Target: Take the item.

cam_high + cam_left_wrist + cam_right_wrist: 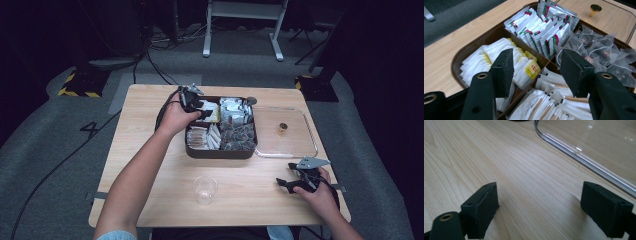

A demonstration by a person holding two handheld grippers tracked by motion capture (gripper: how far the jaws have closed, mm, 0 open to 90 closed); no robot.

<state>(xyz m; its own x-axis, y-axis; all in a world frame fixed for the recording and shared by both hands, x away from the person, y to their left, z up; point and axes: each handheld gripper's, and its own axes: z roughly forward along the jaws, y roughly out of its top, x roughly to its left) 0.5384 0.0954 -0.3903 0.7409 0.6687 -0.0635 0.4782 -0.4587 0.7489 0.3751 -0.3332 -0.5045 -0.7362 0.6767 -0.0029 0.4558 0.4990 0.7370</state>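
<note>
A brown compartment tray (220, 154) stands mid-table, packed with sachets. In the left gripper view its back left compartment holds white packets (499, 55), one with a yellow label. Beyond them stand white sachets printed green and red (541, 30), with mesh tea bags (604, 55) to the right and paper-wrapped sticks (549, 105) nearest. My left gripper (202, 111) hovers over the tray's back left part. Its jaws (536, 62) stand open above the packets with nothing pressed between them. My right gripper (285, 182) rests near the table's front right, open (539, 195) over bare wood.
A clear lid (285, 145) with a small dark knob (283, 126) lies flat to the right of the tray; its rim (584, 155) runs just ahead of the right gripper. A clear plastic cup (205, 189) stands near the front edge. Cables trail off the table's far left.
</note>
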